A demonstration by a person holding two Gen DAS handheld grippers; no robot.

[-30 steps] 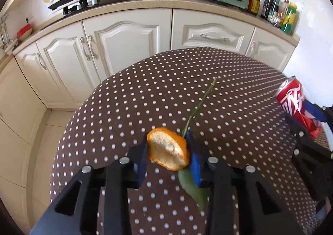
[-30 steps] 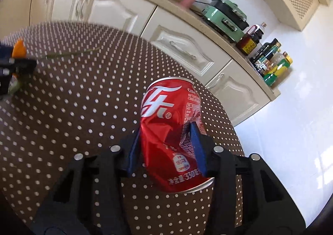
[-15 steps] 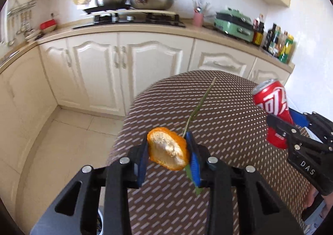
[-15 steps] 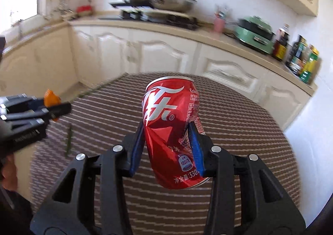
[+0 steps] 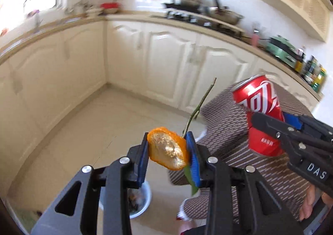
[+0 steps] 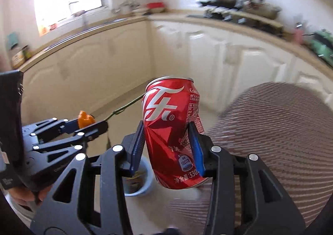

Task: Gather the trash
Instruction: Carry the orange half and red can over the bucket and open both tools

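Observation:
My left gripper (image 5: pixel 167 152) is shut on a piece of orange peel (image 5: pixel 166 150) together with a green stem and leaf (image 5: pixel 200 106), held in the air over the floor. My right gripper (image 6: pixel 167 145) is shut on a dented red soda can (image 6: pixel 172 131), also off the table. Each gripper shows in the other's view: the can (image 5: pixel 258 110) at the right of the left wrist view, the peel (image 6: pixel 84 120) at the left of the right wrist view. A pale blue bin (image 5: pixel 138 199) with rubbish inside stands on the floor below the left gripper; the bin (image 6: pixel 139 181) is partly hidden behind my right fingers.
The round table with the brown dotted cloth (image 6: pixel 270 131) lies to the right, its edge close to both grippers. Cream kitchen cabinets (image 5: pixel 166 58) run along the far wall and the left, under a counter with pots and bottles. Pale floor tiles (image 5: pixel 93 120) lie between.
Both grippers have swung left off the table and out over the floor, carrying the peel with its stem and the can. The bin has come into view below them.

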